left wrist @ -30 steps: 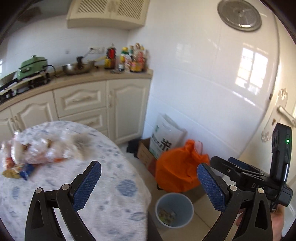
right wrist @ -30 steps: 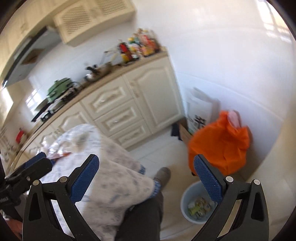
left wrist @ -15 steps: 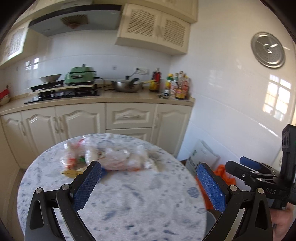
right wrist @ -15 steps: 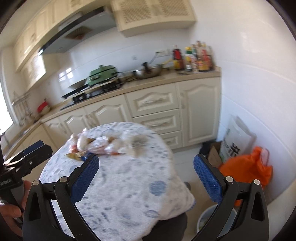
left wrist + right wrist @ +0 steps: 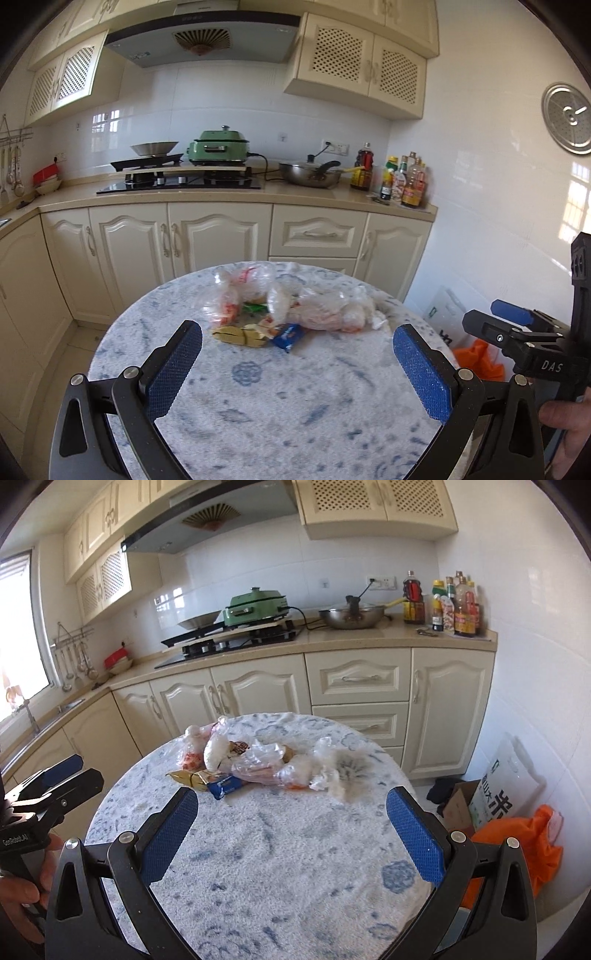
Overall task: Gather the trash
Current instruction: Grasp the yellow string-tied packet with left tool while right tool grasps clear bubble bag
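Both cameras have swung up from the floor and bin onto the round worktop [image 5: 295, 424]; trash pile [image 5: 288, 314] now sits centred in both views.

Left claw [image 5: 297, 373]: spread wide, holding nothing, hovering over the near half of the worktop, well short of the pile. Right claw [image 5: 291, 834]: same, wide open and empty, also short of the pile.

Trash is on the far half of the worktop: crumpled clear plastic bags [image 5: 258, 760], a gold wrapper [image 5: 186, 777] and a blue wrapper [image 5: 225, 786] at the near edge of the heap. Nothing lies between either claw and the pile, just patterned cloth.

Around: cream cabinets [image 5: 218, 240] behind, green cooker [image 5: 218, 146] on the hob, steel pan [image 5: 351, 618], sauce bottles [image 5: 454, 605] at the counter's right end.

Right wrist only: window and sink at far left, cardboard box [image 5: 458, 805] and white printed bag [image 5: 509, 782] on the floor, most of the orange bag [image 5: 517, 842], and the left claw seen side-on at the left edge with a hand under it.

Left wrist only: round metal disc on the right wall [image 5: 569, 118], the right claw seen side-on at the right edge, only a sliver of orange bag.
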{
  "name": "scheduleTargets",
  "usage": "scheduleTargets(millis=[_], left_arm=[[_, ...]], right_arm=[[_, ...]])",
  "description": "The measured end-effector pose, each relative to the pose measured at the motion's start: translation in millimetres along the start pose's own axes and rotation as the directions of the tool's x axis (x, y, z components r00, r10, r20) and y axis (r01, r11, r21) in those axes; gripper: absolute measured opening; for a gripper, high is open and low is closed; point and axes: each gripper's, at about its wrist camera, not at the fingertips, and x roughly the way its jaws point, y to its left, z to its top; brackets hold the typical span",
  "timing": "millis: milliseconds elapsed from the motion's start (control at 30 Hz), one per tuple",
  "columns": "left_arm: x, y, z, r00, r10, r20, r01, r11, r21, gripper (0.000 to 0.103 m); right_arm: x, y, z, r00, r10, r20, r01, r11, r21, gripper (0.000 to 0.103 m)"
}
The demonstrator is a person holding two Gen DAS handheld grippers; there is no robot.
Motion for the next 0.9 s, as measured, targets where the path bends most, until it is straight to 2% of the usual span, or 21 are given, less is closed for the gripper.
scheduleTargets(millis=[233, 433, 567, 633, 767, 833, 900], left_arm=[[34.3, 26.5, 2.0, 0.998, 0.035, -0.051, -0.035, 0.999, 0.006, 0.102], [80.6, 44.4, 2.7, 0.992, 0.044, -0.120, -0.046, 0.999, -0.014, 0.102], [112.9, 51.6, 7.5, 0.989, 0.046, -0.144, -0.050, 0.998, -0.024, 0.102], [131.2, 53.8, 10.2, 0.986, 0.048, -0.160, -0.053, 0.998, -0.022, 0.102], [163.0, 53.7, 12.2, 0.981, 0.059, -0.185, -0.062, 0.998, -0.010, 0.102], [179.6, 55.6, 13.6, 0.978, 0.060, -0.199, -0.064, 0.998, -0.016, 0.102], [190.9, 55.4, 16.9, 0.978, 0.058, -0.203, -0.064, 0.998, -0.021, 0.102]], right_arm=[[43.0, 2.4, 2.9, 0.997, -0.014, -0.081, 0.015, 1.000, 0.010, 0.103], [89.5, -17.4, 5.7, 0.989, -0.041, -0.141, 0.052, 0.995, 0.082, 0.103], [131.4, -35.8, 14.8, 0.980, -0.075, -0.187, 0.099, 0.987, 0.124, 0.086], [153.0, -41.9, 18.1, 0.973, -0.084, -0.216, 0.113, 0.986, 0.127, 0.082], [191.1, -49.8, 20.9, 0.962, -0.084, -0.261, 0.120, 0.985, 0.124, 0.070], [205.2, -52.3, 22.1, 0.957, -0.081, -0.278, 0.118, 0.986, 0.120, 0.068], [220.2, -53.8, 22.2, 0.951, -0.085, -0.298, 0.122, 0.987, 0.106, 0.057]])
